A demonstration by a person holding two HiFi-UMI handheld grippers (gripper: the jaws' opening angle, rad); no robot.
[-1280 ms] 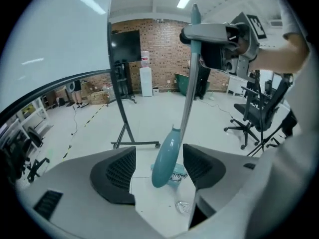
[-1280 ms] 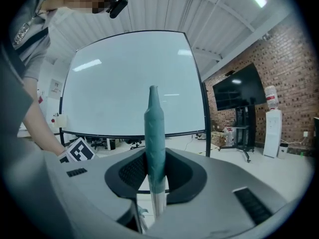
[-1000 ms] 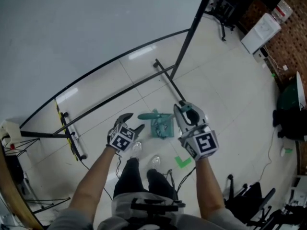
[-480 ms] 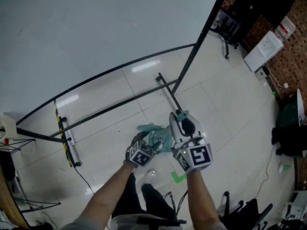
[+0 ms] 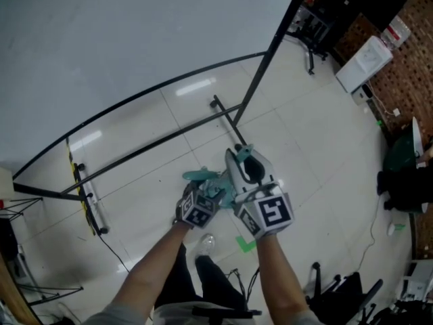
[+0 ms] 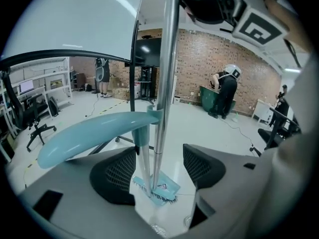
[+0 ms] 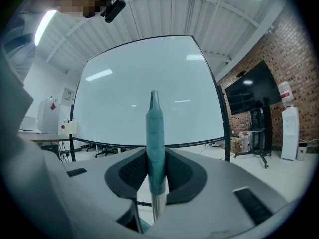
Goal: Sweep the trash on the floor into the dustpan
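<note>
My right gripper (image 7: 155,171) is shut on the teal grip of the broom handle (image 7: 155,143), which stands upright; the same right gripper (image 5: 242,158) shows in the head view. Its metal pole (image 6: 165,83) runs down to the brush and teal dustpan (image 6: 155,189) on the floor. My left gripper (image 6: 159,168) is open, with the broom pole and the dustpan's upright pole between its jaws, just below the curved teal dustpan handle (image 6: 94,133). In the head view my left gripper (image 5: 211,193) sits beside the right one. A crumpled clear bottle (image 5: 206,244) lies near my feet.
The black wheeled frame of a big whiteboard (image 5: 169,137) crosses the floor ahead, with its upright post (image 5: 270,46). A green tape mark (image 5: 245,244) is on the tiles. A water dispenser (image 5: 365,63) and a brick wall stand to the right. A person (image 6: 227,91) bends over a green bin.
My left gripper has moved right and down to the dustpan handle, and its jaws now stand around the poles. My right gripper has kept its hold on the broom.
</note>
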